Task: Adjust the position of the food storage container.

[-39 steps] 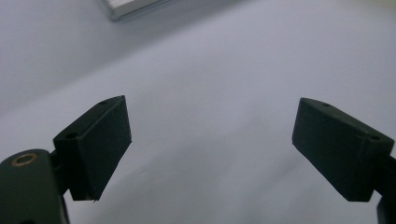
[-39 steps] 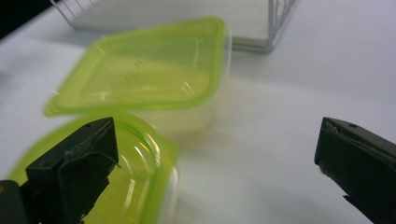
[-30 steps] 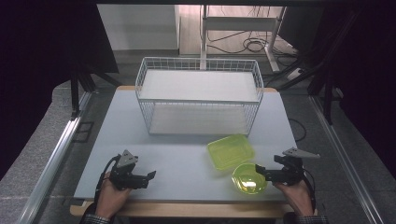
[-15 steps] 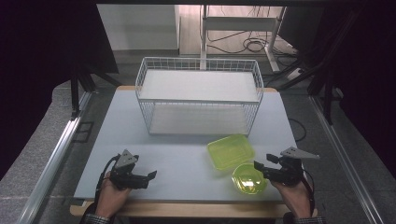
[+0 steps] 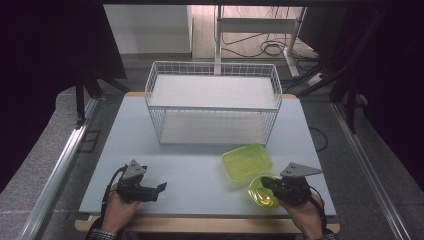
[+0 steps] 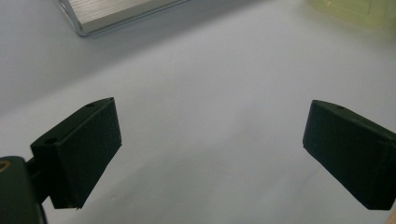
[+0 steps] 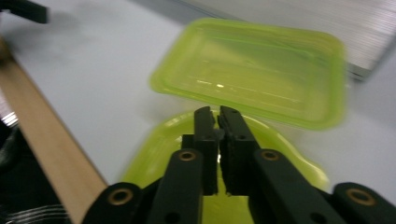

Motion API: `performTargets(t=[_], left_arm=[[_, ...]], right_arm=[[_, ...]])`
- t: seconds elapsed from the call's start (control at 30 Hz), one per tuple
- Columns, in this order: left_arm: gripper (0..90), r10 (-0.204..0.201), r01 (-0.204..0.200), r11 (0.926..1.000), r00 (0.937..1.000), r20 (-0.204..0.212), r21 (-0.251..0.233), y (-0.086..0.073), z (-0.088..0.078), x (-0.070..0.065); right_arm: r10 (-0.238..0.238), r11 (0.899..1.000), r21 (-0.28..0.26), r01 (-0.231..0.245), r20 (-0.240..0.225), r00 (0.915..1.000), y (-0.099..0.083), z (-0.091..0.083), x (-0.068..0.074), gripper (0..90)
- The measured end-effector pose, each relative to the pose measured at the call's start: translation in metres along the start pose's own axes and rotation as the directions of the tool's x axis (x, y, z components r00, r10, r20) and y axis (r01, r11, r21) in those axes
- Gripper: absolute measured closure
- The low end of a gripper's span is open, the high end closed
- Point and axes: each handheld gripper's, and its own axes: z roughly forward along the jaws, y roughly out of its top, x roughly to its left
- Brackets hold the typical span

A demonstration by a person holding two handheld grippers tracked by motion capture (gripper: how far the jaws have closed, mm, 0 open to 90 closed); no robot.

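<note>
A round yellow-green bowl [image 5: 262,198] sits near the table's front right edge. A rectangular yellow-green tray [image 5: 247,162] lies just behind it, and its near edge overlaps the bowl's far rim. My right gripper [image 5: 265,183] hangs over the bowl [image 7: 154,154], pointing across it toward the tray [image 7: 252,70]. Its jaws have just been closing and now stand shut [image 7: 217,114], with nothing visible between them. My left gripper [image 5: 161,187] rests at the front left, open [image 6: 210,154] over bare table.
A white wire basket [image 5: 212,109] stands at the middle back of the grey table [image 5: 190,160]. The table's wooden front edge [image 7: 51,126] runs close beside the bowl. Dark frame posts and cables lie beyond the table.
The right gripper moved left over the bowl and its jaws closed. The left gripper, bowl and tray stayed where they were.
</note>
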Motion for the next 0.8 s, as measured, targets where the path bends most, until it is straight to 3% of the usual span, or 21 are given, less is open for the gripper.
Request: performTargets(t=[0.33,0.37,0.47,0.63,0.8], left_arm=[[4.1,-0.008,0.008,1.0,0.9999,-0.006,-0.003,0.0,-0.001,0.002],[4.1,-0.009,0.009,1.0,0.9999,-0.008,-0.002,0.0,-0.001,0.002],[4.1,-0.01,0.01,0.9999,0.9999,-0.007,-0.001,0.0,-0.001,0.002],[4.2,-0.013,0.013,0.9999,0.9999,-0.01,0.004,0.0,0.0,0.002],[4.3,-0.013,0.013,0.9999,0.9998,-0.013,0.007,0.0,-0.001,0.002]], right_arm=[[-0.051,0.998,0.023,0.054,-0.091,0.9946,0.005,0.008,0.024,89.0],[-0.059,0.997,0.035,0.064,-0.117,0.9913,0.005,0.011,0.029,89.0],[-0.076,0.994,0.067,0.085,-0.137,0.9876,0.005,0.016,0.034,89.0],[-0.103,0.985,0.121,0.12,-0.141,0.9847,0.002,0.022,0.037,89.0],[-0.102,0.983,0.135,0.121,-0.143,0.9845,0.003,0.018,0.036,89.0]])
